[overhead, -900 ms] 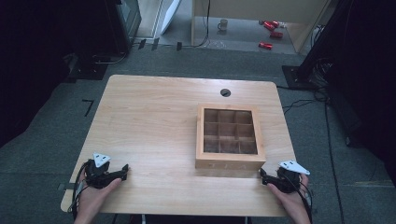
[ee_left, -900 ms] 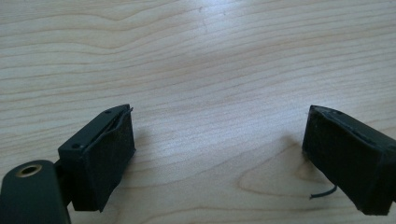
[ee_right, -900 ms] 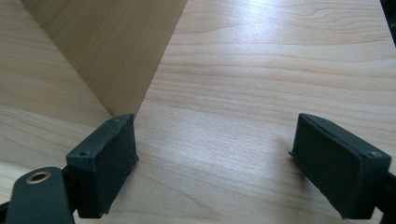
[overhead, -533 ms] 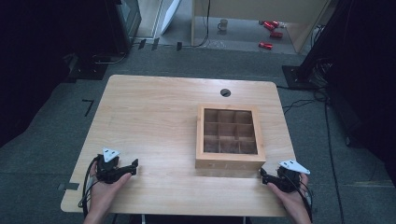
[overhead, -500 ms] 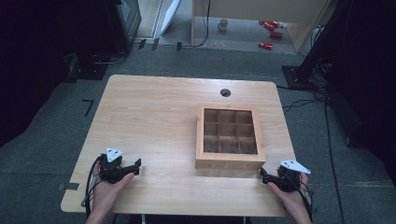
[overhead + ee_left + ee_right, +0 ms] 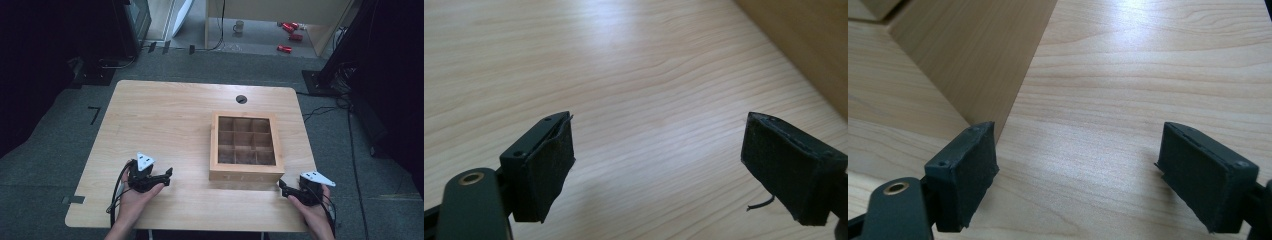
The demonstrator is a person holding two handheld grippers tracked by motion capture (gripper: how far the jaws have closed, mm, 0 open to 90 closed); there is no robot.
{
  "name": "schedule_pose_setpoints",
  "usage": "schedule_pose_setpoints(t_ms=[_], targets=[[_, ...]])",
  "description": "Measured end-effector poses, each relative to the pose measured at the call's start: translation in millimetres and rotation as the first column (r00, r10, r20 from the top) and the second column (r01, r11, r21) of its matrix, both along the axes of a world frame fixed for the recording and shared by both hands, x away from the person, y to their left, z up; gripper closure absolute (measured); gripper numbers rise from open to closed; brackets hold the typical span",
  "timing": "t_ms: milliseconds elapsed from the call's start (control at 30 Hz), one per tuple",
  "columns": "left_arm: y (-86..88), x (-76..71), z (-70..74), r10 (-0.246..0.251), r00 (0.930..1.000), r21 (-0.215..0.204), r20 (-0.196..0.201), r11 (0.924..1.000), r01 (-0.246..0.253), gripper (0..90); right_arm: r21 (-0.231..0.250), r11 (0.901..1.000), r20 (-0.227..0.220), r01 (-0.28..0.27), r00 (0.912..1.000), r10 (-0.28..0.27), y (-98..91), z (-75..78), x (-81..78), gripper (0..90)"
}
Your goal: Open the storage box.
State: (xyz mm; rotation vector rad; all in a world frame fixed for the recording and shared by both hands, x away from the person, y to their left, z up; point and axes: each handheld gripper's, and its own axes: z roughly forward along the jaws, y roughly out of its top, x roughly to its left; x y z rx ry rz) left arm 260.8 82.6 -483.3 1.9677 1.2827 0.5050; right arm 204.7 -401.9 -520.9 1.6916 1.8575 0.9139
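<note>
Wooden box (image 6: 246, 147), a near-square, lidless tray split into nine square cells, sits flat on the pale grained table (image 6: 165, 115), right of centre, opening upward. Left gripper (image 6: 167, 175) and right gripper (image 6: 282, 189) flank its near side, jaws wide and empty.

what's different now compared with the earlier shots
The left gripper has moved across the table toward the wooden box, from near the left front corner to a spot closer to the box's front. Its jaws stand open with nothing between them. The right gripper has stayed near the box's front right corner, open and empty, and the box has not shifted.
</note>
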Motion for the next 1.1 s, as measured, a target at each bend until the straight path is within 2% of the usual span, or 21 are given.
schedule_pose_setpoints(t_ms=[100, 133, 333, 500, 633, 833, 933, 967, 1100], targets=[[-17.6, 1.2, 1.4, -0.039, 0.9992, -0.017, -0.007, 0.9991, 0.039, 14.2, 0.001, 1.0000, 0.005, -0.003, 1.0000, 0.003, 0.2, 2.1, -1.1, 16.2], [-17.6, 1.2, 1.4, -0.039, 0.9992, -0.017, -0.007, 0.9991, 0.039, 14.3, 0.001, 1.0000, 0.005, -0.003, 1.0000, 0.003, 0.2, 2.1, -1.1, 16.2], [-43.4, 1.2, 2.7, -0.095, 0.9955, -0.038, -0.004, 0.9948, 0.094, 14.4, 0.003, 1.0000, 0.022, 0.000, 0.9998, 0.000, 0.2, 7.2, -2.4, 16.4], [-64.7, -1.9, 3.5, -0.152, 0.9884, -0.062, -0.002, 0.9865, 0.152, 14.8, -0.014, 0.9999, 0.027, 0.000, 0.9996, 0.000, 1.9, 11.0, -3.9, 16.4], [-73.0, -4.0, 2.6, -0.175, 0.9846, -0.072, -0.004, 0.9821, 0.174, 14.9, -0.017, 0.9998, 0.030, -0.007, 0.9995, 0.007, 2.3, 12.6, -4.7, 16.4], [-85.1, -10.5, 2.7, -0.222, 0.9750, -0.090, -0.001, 0.9711, 0.221, 15.5, -0.030, 0.9990, 0.036, -0.033, 0.9988, 0.034, 5.5, 15.7, -7.9, 16.4], [-89.9, -13.1, 3.9, -0.251, 0.9680, -0.098, 0.003, 0.9633, 0.250, 17.1, -0.029, 0.9988, 0.036, -0.039, 0.9986, 0.040, 6.5, 16.5, -9.3, 16.3], [-90.9, -13.6, 5.0, -0.264, 0.9646, -0.097, 0.007, 0.9598, 0.263, 20.9, -0.025, 0.9984, 0.049, -0.051, 0.9975, 0.052, 7.9, 17.9, -11.3, 16.3], [-96.9, -14.5, 7.6, -0.293, 0.9560, -0.108, 0.022, 0.9499, 0.293, 26.2, -0.023, 0.9978, 0.062, -0.063, 0.9960, 0.064, 10.2, 20.4, -12.7, 16.3]])
